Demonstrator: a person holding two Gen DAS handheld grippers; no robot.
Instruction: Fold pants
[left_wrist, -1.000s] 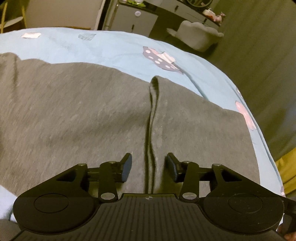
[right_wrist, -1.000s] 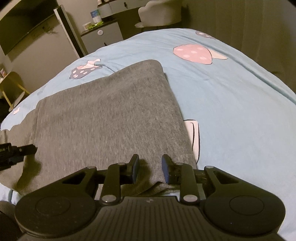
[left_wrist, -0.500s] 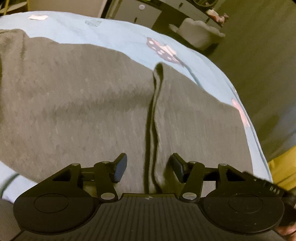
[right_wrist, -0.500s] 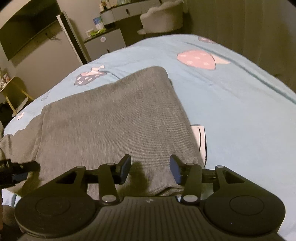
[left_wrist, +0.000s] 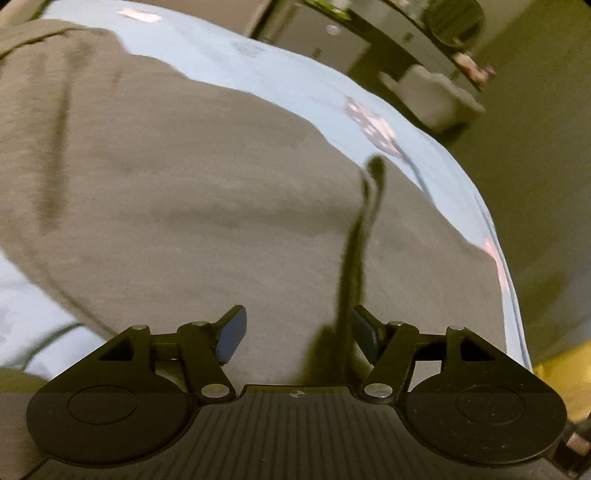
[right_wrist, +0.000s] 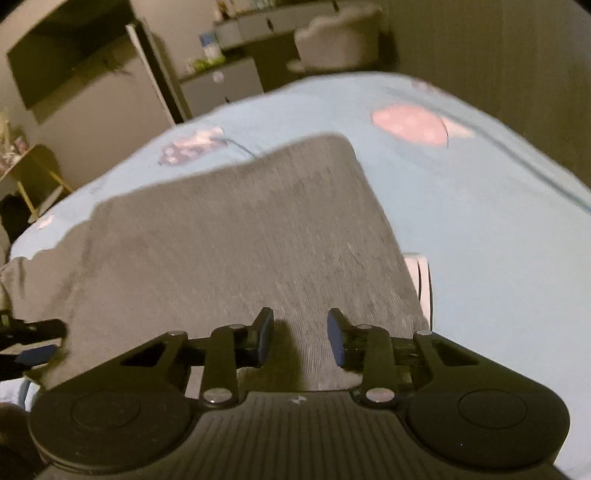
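Grey knit pants lie spread on a light blue bed sheet. A dark fold line runs down the cloth toward my left gripper, which is open and empty above the pants. In the right wrist view the pants lie as a folded slab with a squared far corner. My right gripper is open and empty over the near edge. The left gripper's tip shows at the left edge of that view.
The sheet has mushroom prints. A white label lies beside the pants' right edge. Beyond the bed stand a grey chair, cabinets and a wall screen. The bed edge drops off at right.
Both grippers opened, letting go of the pants, and drew back a little. The left view swung left, showing more of the cloth on that side.
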